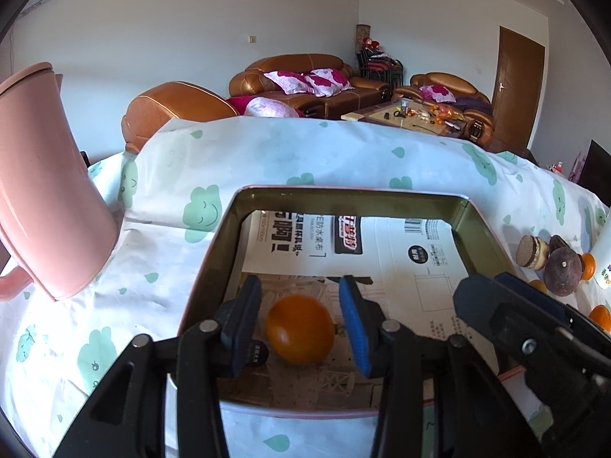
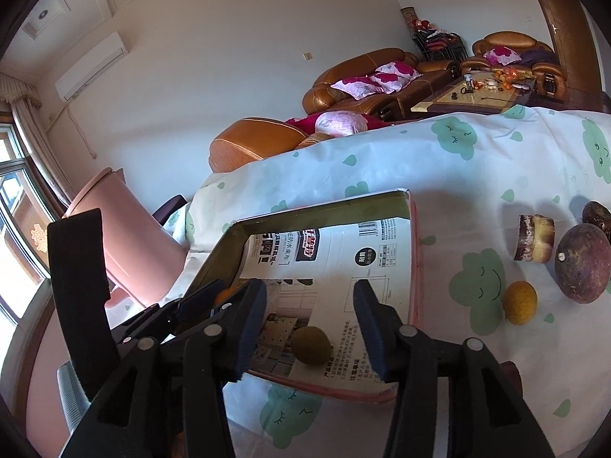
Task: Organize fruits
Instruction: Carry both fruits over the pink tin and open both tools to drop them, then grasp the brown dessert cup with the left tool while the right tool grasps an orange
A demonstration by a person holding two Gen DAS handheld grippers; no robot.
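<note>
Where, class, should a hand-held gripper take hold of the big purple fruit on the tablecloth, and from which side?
Grip the big purple fruit across its round middle, coming from above. Its stub faces sideways, so the wide body is free. The cake slice on its left and the yellow fruit in front crowd a level approach.

We are looking along left tool into tin tray lined with printed paper. Orange fruit is lying on paper between blue pads, gaps showing on both sides, nothing gripping it. Right tool is reaching in over tray's right edge. Pink jug is standing left on cloud-print cloth covering worktop. Dark round fruit, small oranges and layered cake piece are sitting right of tray.
</note>
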